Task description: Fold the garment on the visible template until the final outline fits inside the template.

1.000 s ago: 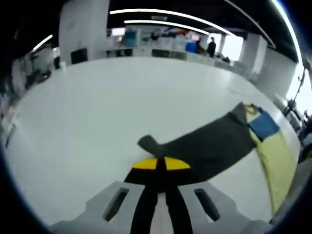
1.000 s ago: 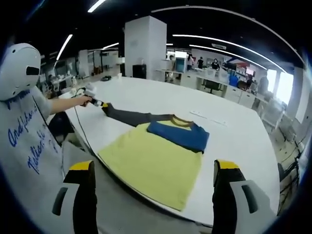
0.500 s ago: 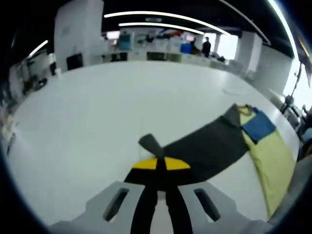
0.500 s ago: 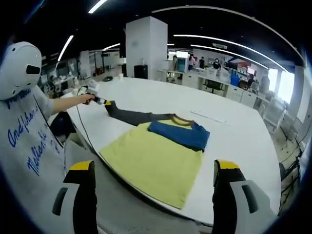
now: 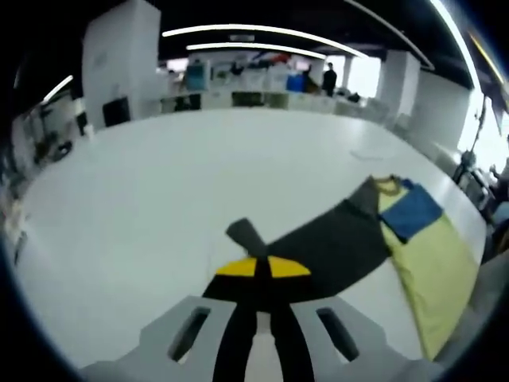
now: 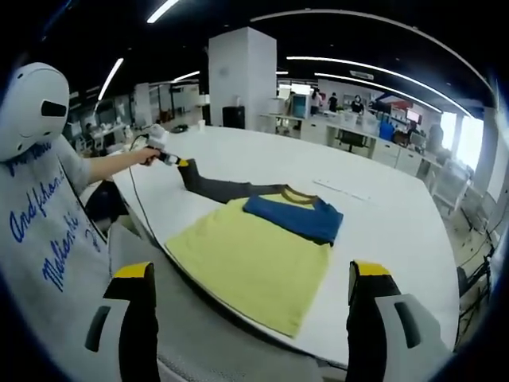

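Grey sleeve [image 5: 326, 251] between shut jaws

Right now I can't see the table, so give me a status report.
Left gripper shut on dark sleeve. Right gripper open. Shirt flat on table.

A broad white surface [image 5: 159, 183] spreads across the left gripper view and curves away to a far edge; in the right gripper view its near rim [image 6: 199, 290] runs as a dark line. Beyond it stands a wide white pillar [image 6: 242, 79], seen again at the far left of the left gripper view [image 5: 119, 68]. Long ceiling light strips [image 5: 262, 32] arc overhead. At the far side of the room are desks with monitors and blue bins [image 6: 386, 129], and several people stand there, too small to make out. A dark chair or cabinet [image 6: 233, 117] sits at the pillar's foot. Bright windows [image 6: 465, 143] glow at the far right.
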`<state>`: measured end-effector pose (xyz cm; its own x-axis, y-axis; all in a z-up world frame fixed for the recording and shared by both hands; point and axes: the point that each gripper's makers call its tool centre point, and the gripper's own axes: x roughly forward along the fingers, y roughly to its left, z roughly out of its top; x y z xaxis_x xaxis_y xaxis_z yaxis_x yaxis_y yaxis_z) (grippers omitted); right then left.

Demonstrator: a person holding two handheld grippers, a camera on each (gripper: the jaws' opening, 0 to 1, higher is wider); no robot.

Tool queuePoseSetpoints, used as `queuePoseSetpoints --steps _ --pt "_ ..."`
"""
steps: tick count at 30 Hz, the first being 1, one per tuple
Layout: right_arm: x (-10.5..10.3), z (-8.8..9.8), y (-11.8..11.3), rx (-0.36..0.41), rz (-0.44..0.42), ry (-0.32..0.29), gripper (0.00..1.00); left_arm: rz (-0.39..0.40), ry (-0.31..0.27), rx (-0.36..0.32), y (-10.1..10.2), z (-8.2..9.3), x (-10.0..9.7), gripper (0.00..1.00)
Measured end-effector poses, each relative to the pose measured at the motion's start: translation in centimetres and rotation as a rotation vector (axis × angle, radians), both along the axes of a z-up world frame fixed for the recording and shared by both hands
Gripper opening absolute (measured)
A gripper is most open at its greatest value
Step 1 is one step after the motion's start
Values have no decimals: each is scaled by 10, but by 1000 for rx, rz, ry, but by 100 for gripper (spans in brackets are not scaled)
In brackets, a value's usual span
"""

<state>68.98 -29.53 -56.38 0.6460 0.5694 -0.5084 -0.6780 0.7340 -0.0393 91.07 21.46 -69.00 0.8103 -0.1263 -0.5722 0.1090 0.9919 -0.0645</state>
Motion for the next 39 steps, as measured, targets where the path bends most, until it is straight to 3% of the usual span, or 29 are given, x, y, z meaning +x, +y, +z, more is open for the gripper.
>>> queuePoseSetpoints --steps 12,23,39 --pt "-5 6 -8 12 8 -16 100 -17 -28 -10 -26 13 0 0" --pt "-16 -3 -14 20 29 1 100 -34 -43 11 -45 24 -4 0" --pt "-15 -3 -19 39 43 -9 100 -71 -61 31 -75 38 -2 0"
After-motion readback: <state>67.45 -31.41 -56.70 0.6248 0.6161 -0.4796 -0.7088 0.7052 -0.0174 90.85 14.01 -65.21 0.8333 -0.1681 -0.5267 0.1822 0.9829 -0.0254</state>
